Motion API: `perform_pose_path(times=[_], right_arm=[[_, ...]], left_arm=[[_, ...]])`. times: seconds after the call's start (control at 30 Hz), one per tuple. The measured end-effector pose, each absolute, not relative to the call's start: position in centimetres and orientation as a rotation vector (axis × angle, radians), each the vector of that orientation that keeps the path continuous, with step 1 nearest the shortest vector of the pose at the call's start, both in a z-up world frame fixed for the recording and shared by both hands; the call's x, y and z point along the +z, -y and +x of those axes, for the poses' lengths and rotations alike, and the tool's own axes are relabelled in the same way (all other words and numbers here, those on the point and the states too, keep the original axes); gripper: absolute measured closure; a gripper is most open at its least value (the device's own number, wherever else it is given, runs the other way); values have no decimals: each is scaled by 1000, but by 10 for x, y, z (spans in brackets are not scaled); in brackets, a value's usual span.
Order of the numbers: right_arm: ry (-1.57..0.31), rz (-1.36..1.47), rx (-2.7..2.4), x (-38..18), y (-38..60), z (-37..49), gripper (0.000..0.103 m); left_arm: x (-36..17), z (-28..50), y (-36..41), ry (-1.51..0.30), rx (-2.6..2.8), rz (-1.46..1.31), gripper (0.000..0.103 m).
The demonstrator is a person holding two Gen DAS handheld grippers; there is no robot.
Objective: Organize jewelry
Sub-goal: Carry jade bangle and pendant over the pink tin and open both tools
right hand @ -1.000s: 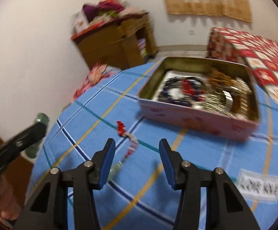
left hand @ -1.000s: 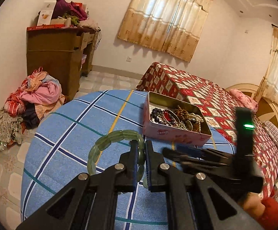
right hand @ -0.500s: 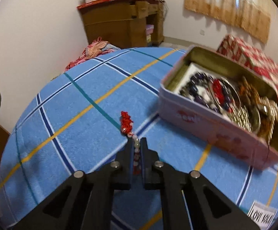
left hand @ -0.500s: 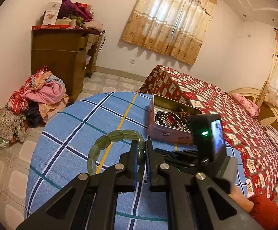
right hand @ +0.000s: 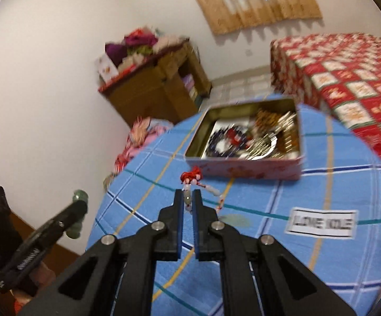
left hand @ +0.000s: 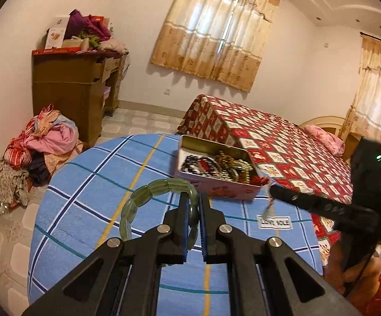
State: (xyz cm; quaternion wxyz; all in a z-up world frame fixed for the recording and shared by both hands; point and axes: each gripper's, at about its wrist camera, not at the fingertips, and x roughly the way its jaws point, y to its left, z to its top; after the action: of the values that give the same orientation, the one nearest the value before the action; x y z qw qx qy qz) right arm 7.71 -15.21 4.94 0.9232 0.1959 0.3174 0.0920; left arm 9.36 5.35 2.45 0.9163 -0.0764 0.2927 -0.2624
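My left gripper (left hand: 192, 202) is shut on a green jade bead bracelet (left hand: 143, 197) and holds it above the blue checked table (left hand: 85, 184). My right gripper (right hand: 188, 197) is shut on a string of red and white beads (right hand: 190, 177), lifted off the cloth; its loose end dangles to the right. In the left wrist view the right gripper (left hand: 272, 191) reaches in from the right beside the tin, beads hanging from its tip. An open pink tin (left hand: 216, 187) holding several bracelets and necklaces stands at the table's far side, also in the right wrist view (right hand: 243, 167).
A white label (right hand: 322, 222) is on the cloth at the right. A bed with a red patterned cover (left hand: 282, 144) stands behind the table. A wooden cabinet (left hand: 72, 92) and a heap of clothes (left hand: 40, 142) are at the left. The left gripper (right hand: 78, 205) shows at the left.
My right gripper closed on the red and white bead string and lifted it off the cloth toward the tin. My left gripper kept holding the green bracelet, nearly still.
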Motion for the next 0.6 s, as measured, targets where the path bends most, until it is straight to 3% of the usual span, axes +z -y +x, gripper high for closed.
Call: perform_pose_path(times=[0.6], right_arm=[[-488,420,122,96,190,23,95]], left_arm=[[41,72,-8,-600,-582,-45,97]])
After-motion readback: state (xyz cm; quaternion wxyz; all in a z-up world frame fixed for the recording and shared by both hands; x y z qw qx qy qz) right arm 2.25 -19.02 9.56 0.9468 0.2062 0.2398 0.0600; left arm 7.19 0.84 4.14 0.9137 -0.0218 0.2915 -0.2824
